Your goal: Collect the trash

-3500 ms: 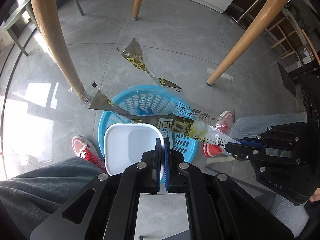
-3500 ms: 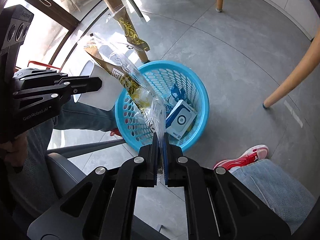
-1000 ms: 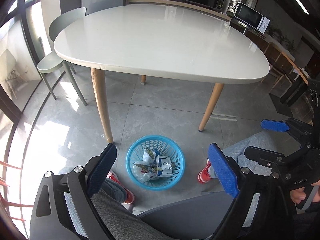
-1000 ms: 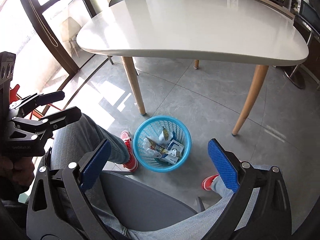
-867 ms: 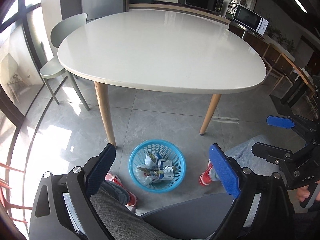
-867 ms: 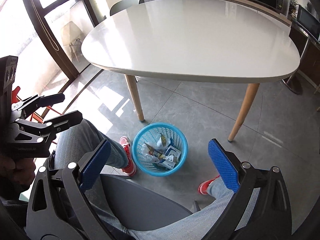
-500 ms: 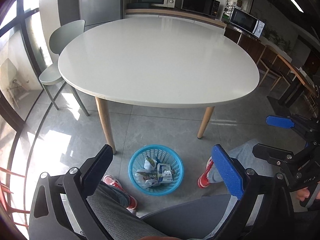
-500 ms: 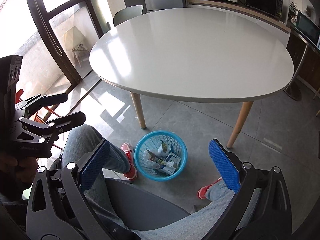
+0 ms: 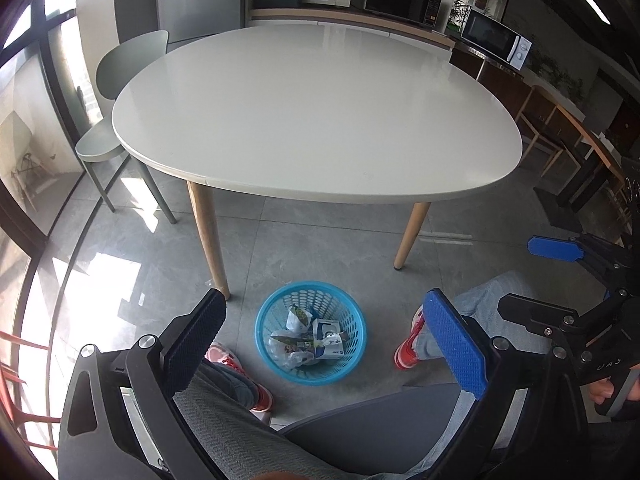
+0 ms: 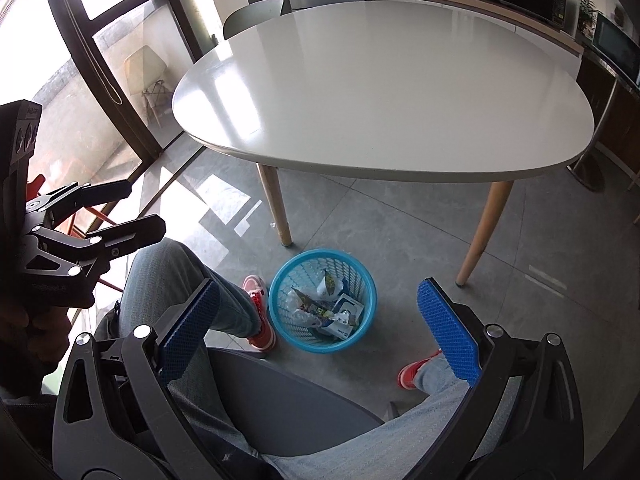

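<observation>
A blue mesh basket (image 9: 312, 286) (image 10: 320, 256) stands on the grey floor by a table leg, between the person's feet. Crumpled wrappers and a small white-and-blue box (image 9: 308, 340) (image 10: 324, 304) lie inside it. My left gripper (image 9: 323, 296) hangs high above the basket, open, with nothing between its fingers. My right gripper (image 10: 318, 285) is just as high and also open and empty. Each gripper shows at the side of the other's view, the right gripper (image 9: 520, 276) and the left gripper (image 10: 146, 206), both with jaws apart.
A large white rounded table (image 9: 312, 112) (image 10: 380, 92) on wooden legs (image 9: 208, 236) stands beyond the basket. A green chair (image 9: 120, 92) sits at its far left. The person's knees, red shoes (image 9: 408, 348) and a grey seat (image 9: 380, 420) fill the foreground. Microwaves line the back counter.
Earlier both grippers were shut low over the basket, the right on a clear wrapper. Now both are open and high, the wrapper lies in the basket, and the view rose slightly over the last second.
</observation>
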Motion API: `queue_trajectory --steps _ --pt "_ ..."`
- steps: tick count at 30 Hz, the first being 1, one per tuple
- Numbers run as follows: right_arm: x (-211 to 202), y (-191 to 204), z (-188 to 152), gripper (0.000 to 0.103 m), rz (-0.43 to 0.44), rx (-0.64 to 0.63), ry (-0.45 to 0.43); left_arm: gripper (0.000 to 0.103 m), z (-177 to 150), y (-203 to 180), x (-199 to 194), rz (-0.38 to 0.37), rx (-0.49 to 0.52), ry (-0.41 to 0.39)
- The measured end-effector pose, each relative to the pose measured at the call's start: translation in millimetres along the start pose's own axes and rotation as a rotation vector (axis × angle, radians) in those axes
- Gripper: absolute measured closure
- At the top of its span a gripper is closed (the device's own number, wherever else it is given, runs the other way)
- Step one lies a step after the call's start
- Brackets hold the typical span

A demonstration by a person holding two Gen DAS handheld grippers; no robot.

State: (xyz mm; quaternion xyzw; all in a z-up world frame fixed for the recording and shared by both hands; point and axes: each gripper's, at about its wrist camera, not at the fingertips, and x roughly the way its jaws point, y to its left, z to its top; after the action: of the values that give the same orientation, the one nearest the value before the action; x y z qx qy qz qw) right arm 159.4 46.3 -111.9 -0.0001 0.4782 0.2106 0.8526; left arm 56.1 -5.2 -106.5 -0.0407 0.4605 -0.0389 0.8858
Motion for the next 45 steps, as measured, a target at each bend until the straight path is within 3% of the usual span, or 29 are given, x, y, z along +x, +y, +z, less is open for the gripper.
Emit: queue_trajectory --steps 45 --pt "8.9 -0.8 -2.9 0.009 -0.002 0.001 0.029 0.006 -0.3 1.0 5.2 -0.015 0.013 0.021"
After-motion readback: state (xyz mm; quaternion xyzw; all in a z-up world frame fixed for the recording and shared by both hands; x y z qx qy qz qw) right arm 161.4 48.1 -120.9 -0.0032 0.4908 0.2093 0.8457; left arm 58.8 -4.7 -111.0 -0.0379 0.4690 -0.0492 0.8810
